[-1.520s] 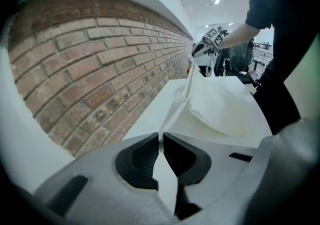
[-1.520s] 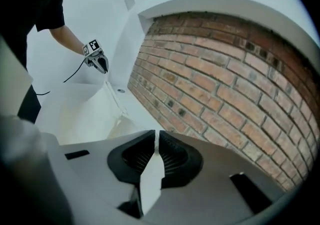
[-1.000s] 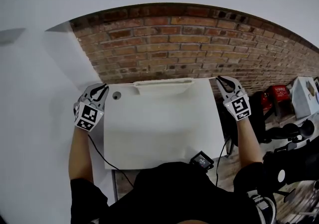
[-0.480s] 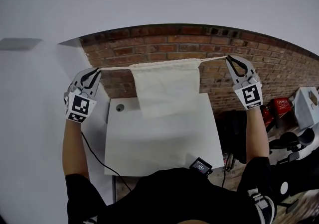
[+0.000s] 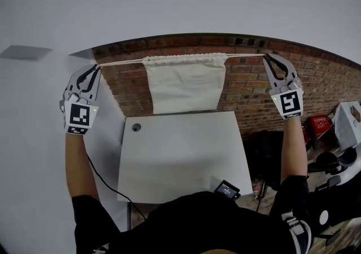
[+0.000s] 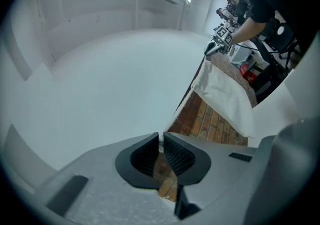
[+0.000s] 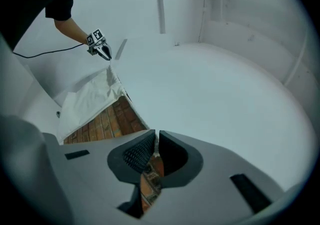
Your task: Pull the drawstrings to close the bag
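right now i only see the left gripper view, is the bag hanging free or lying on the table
observer: hanging. The head view shows the bag in front of the brick wall, with no cloth lying on the table.
operator: is the right side gripped
observer: yes. In the right gripper view the right gripper has its fingers closed on the right drawstring.
operator: mouth closed up yet
observer: seen face on, the top hem is wrinkled but spans about as wide as the bag's body.
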`<state>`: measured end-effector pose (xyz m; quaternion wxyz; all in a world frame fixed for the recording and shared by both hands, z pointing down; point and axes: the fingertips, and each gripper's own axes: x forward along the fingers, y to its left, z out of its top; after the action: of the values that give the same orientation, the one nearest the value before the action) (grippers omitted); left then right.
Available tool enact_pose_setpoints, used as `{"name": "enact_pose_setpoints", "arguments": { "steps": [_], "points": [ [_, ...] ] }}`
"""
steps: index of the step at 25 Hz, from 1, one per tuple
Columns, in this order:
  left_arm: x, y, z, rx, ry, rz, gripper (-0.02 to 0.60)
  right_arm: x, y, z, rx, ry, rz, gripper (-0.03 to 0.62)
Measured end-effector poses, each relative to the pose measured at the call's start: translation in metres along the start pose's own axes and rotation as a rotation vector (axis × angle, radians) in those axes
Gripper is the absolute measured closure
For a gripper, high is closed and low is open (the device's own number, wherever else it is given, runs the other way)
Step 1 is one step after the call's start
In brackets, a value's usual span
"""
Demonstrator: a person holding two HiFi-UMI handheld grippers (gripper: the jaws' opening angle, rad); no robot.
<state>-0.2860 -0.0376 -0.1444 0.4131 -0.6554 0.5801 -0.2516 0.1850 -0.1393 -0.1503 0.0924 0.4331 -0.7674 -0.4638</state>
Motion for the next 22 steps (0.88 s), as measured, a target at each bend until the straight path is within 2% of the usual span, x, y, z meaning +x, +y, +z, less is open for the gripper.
{"name": "enact_pose_setpoints", "arguments": {
  "steps": [9, 22],
  "points": [
    [-0.017, 0.021, 0.016, 0.035, -0.029, 0.073, 0.541, -0.021, -0.030, -0.001, 0.007, -0.020, -0.051, 0.563],
    [-0.033, 0.039, 0.007, 0.029, -0.031, 0.148, 0.541, -0.039, -0.058, -0.017, 0.009, -0.012, -0.094, 0.563]
  ]
}}
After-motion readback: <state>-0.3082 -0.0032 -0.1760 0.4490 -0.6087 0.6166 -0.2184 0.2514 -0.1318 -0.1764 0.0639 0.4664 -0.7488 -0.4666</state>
